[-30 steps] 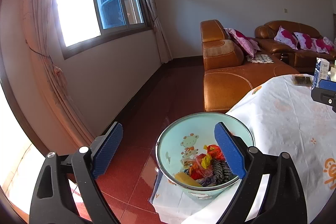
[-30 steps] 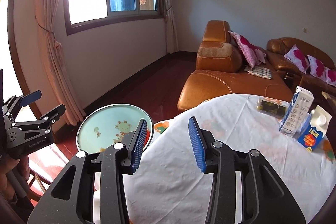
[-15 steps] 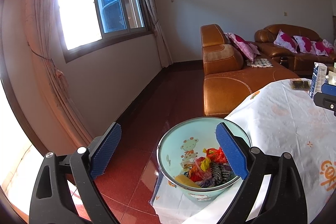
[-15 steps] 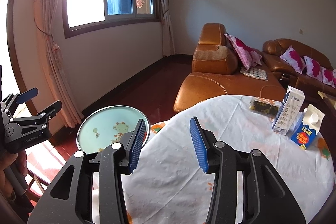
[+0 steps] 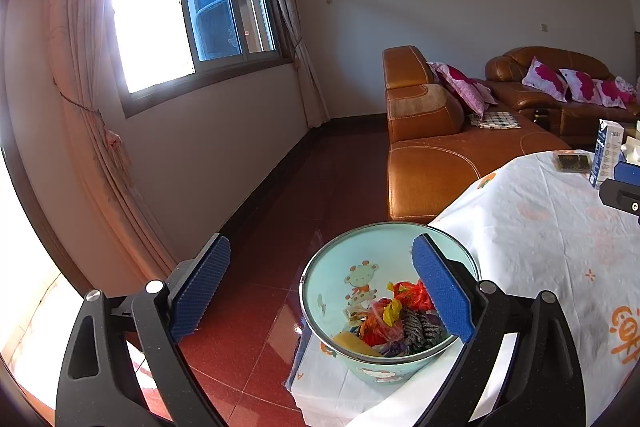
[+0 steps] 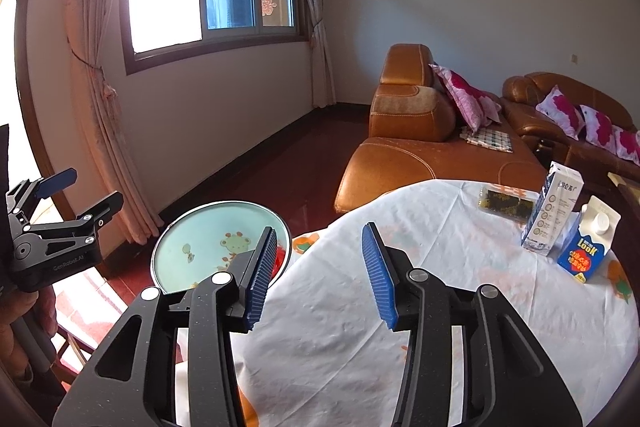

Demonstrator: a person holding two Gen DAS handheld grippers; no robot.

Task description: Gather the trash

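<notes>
A light-blue bin (image 5: 340,267) with cartoon prints stands beside the table's left edge; it also shows in the right wrist view (image 6: 200,239). It holds colourful wrappers (image 5: 396,315). My left gripper (image 5: 320,291) is open and empty, its right finger over the bin's rim. My right gripper (image 6: 320,275) is open and empty above the white tablecloth (image 6: 440,287). On the table's far right stand a white and blue carton (image 6: 554,211), a blue milk carton (image 6: 588,243) and a dark packet (image 6: 506,201).
An orange leather sofa (image 6: 412,147) with pink cushions stands behind the table. Red tiled floor (image 5: 304,187) runs left to the window wall and curtain (image 5: 92,147). My left gripper (image 6: 52,235) shows at the left of the right wrist view.
Both views have tilted slightly; the bin and cartons sit a little lower in frame. Both grippers stay open and empty.
</notes>
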